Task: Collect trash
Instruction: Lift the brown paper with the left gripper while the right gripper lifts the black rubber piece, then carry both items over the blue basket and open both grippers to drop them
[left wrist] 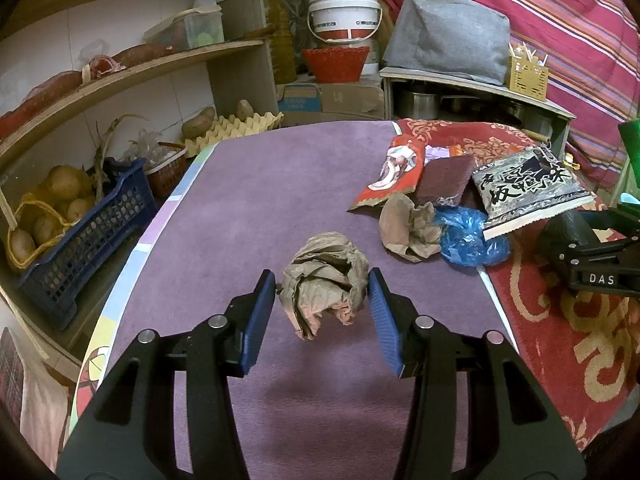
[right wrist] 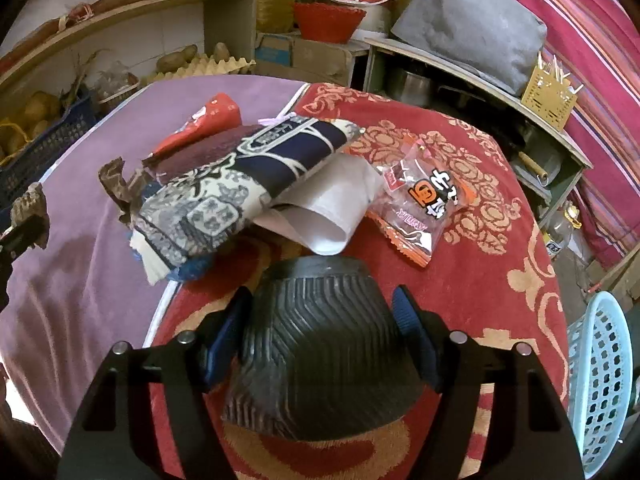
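My left gripper (left wrist: 322, 282) is shut on a crumpled brown paper ball (left wrist: 320, 268), held a little above the purple mat (left wrist: 272, 184). My right gripper (right wrist: 322, 296) has both blue pads against the sides of a black ribbed cup (right wrist: 320, 344) over the red patterned cloth (right wrist: 488, 280). A pile of trash lies beyond: a black-and-white printed bag (right wrist: 240, 184), a red wrapper (left wrist: 394, 172), a maroon packet (left wrist: 444, 178), a blue plastic bag (left wrist: 468, 236), another brown paper wad (left wrist: 408, 228), white paper (right wrist: 332, 208) and an orange clear wrapper (right wrist: 420, 208).
A light blue perforated basket (right wrist: 600, 380) stands off the table's right edge. A dark blue crate of potatoes (left wrist: 92, 232) and wooden shelves (left wrist: 132, 68) line the left side. An egg tray (left wrist: 240, 124), a red basket (left wrist: 336, 64) and a white bucket (left wrist: 344, 16) stand behind the table.
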A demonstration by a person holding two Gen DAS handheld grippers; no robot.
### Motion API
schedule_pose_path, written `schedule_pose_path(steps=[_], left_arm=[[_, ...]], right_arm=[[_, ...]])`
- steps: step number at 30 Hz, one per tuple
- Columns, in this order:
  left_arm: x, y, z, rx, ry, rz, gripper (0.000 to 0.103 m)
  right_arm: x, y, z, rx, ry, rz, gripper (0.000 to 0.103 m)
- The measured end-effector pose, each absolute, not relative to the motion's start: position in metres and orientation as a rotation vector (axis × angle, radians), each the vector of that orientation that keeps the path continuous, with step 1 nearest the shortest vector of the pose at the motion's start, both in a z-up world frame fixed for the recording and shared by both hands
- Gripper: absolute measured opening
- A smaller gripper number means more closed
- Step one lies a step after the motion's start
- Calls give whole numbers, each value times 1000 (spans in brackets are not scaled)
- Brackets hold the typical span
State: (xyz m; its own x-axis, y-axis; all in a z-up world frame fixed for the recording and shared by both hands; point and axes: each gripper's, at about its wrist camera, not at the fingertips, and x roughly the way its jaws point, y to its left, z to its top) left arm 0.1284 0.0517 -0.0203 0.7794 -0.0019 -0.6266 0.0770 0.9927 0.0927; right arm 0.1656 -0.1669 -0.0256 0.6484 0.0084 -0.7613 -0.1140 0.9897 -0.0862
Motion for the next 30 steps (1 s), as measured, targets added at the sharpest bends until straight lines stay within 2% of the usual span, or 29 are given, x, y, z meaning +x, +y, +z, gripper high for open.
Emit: schedule_pose_path(steps=[19,30], left_arm=[[123,17,-4,115,647,-86,46],[124,-38,12,120,620,-168,46]], right_arm=[[134,-226,3,3,746,24,71],[109,-297,25,89,645,-67,71]])
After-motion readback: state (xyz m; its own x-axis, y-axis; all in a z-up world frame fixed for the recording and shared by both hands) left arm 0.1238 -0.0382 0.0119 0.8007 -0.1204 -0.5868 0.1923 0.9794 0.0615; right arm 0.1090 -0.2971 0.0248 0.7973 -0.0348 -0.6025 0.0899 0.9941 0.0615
